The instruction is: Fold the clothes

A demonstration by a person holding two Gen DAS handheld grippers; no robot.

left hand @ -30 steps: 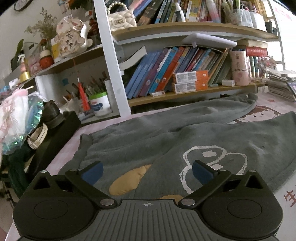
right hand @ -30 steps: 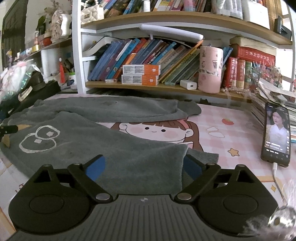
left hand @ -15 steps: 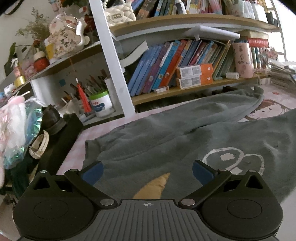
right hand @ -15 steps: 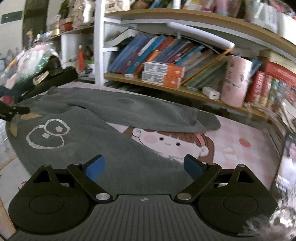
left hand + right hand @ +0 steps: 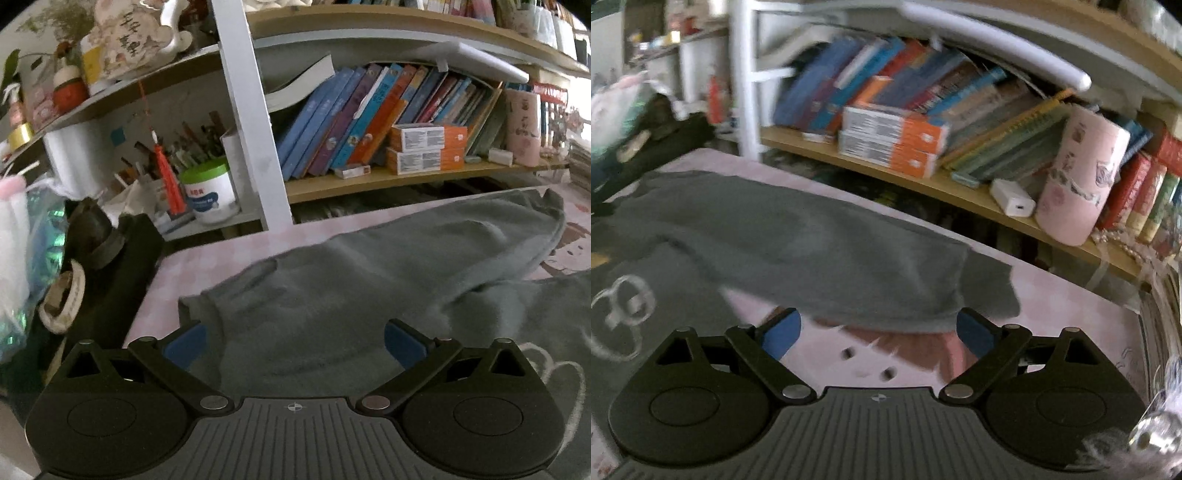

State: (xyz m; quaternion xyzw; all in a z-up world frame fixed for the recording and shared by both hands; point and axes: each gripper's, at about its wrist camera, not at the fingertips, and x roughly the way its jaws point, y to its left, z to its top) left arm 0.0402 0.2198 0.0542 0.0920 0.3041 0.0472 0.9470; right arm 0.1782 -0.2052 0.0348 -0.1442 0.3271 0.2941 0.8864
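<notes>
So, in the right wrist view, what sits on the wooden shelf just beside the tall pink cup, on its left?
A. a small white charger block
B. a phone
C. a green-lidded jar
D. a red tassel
A: the small white charger block lies on the shelf right next to the pink cup, on its left side.

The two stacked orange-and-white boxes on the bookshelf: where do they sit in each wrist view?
Left wrist: stacked boxes upper right, before the leaning books.
Right wrist: the same boxes upper centre, blurred.
Shared landmark: pink patterned cylinder, on the same shelf, to their right in both.
</notes>
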